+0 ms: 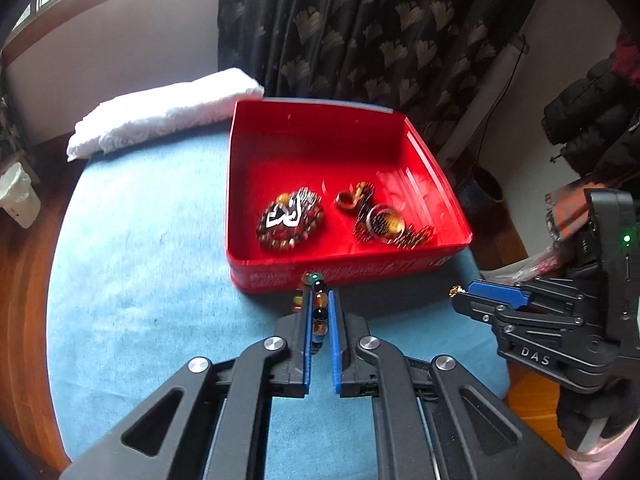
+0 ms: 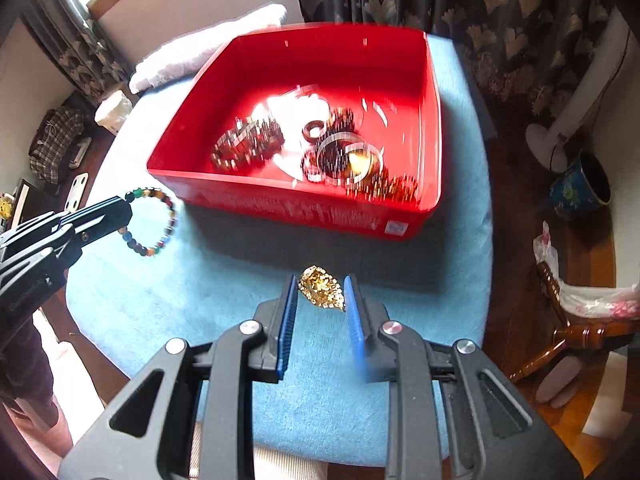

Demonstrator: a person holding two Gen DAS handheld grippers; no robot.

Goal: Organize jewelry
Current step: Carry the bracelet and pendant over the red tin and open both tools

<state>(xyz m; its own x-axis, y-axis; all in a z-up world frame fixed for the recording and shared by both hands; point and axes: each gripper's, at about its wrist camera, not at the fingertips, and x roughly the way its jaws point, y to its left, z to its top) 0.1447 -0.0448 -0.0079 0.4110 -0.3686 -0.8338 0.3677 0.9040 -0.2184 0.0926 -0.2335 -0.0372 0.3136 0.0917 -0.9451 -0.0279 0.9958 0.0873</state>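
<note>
A red box [image 1: 344, 270] [image 2: 280, 204] stands on the blue cloth and holds several bracelets and rings [image 1: 290, 220] [image 2: 340, 152]. My left gripper [image 1: 320, 300] [image 2: 124, 204] is shut on a multicoloured bead bracelet [image 1: 319, 308] [image 2: 160, 220], which hangs in the air in front of the box's near left corner. My right gripper [image 2: 322, 290] [image 1: 460, 294] is shut on a gold sparkly brooch-like piece [image 2: 322, 286] [image 1: 455, 290], held above the cloth just before the box's near wall.
A folded white towel [image 1: 160, 116] [image 2: 208, 44] lies behind the box on the left. The round blue-covered table [image 1: 140, 260] [image 2: 200, 280] ends near both grippers. A dark curtain [image 1: 360, 28] hangs behind; a wooden chair and a blue pot [image 2: 580, 188] stand right.
</note>
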